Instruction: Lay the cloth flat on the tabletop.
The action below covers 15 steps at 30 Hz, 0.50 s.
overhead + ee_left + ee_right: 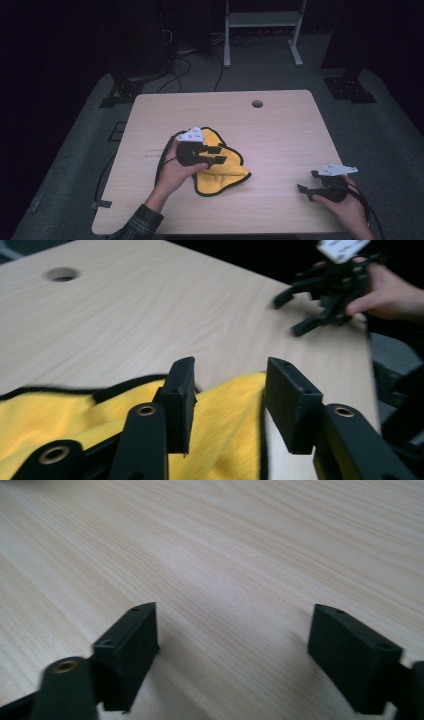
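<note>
— Where do we have the yellow cloth [220,167] right now?

— It lies bunched on the desk [280,130], a little left of the middle, with its black-edged border curling around the heap. Our left tongs [214,155] sit right over it, near its right-hand side

— Are those tongs gripping it?

— Not that we can see. In the left gripper view the left tongs [227,395] stand parted, with the cloth [220,430] spread under and between the jaws and its dark hem running by the right jaw. We judge they are placed that way to close on the edge and lift or fold it

— And our other hand?

— The right tongs [306,181] rest low near the desk's front right corner, well apart from the cloth. The right gripper view has the right tongs [232,652] wide open over bare wood, holding nothing

— Why park them there?

— Probably to keep them out of the way while the left side takes the hem, ready to come across once a corner is raised
</note>
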{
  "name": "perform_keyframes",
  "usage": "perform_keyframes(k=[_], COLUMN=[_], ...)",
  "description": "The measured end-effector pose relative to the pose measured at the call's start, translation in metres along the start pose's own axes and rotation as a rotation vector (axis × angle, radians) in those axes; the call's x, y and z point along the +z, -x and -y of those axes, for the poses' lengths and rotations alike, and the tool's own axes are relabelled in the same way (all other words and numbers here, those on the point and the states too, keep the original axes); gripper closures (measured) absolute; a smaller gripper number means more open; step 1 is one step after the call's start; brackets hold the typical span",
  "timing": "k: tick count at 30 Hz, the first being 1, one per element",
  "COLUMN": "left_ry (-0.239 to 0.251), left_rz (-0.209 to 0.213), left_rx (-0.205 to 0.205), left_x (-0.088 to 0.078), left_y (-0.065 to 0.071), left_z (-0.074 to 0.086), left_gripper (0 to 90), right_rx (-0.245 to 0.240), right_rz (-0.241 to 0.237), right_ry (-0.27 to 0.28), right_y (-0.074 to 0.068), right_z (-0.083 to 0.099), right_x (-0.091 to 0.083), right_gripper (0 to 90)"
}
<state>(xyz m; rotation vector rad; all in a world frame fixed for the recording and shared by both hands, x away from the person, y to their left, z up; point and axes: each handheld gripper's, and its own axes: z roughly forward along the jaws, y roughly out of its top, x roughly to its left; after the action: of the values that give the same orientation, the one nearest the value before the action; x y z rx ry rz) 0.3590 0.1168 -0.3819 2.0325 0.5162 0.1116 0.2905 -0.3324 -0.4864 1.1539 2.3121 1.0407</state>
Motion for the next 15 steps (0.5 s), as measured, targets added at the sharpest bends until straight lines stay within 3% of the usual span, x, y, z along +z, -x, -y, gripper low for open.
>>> perform_keyframes(k=[3,7,15], left_ry=[-0.006,-0.024,-0.041], left_rz=[-0.056,-0.139,-0.314], left_rx=[-0.004,-0.021,-0.088], left_x=[-0.009,-0.023,-0.058], left_y=[-0.006,-0.016,-0.044], left_z=[0.010,0.024,0.057], left_gripper=[50.8,49.6,45.6], right_rx=[0.008,0.002,-0.030], right_rz=[-0.010,-0.035,-0.160], right_ry=[0.006,0.061,0.121], right_y=[0.000,-0.007,-0.036], right_z=[-0.002,-0.012,-0.039], right_x=[-0.002,-0.008,-0.001], right_gripper=[26.1,30.4,32.7])
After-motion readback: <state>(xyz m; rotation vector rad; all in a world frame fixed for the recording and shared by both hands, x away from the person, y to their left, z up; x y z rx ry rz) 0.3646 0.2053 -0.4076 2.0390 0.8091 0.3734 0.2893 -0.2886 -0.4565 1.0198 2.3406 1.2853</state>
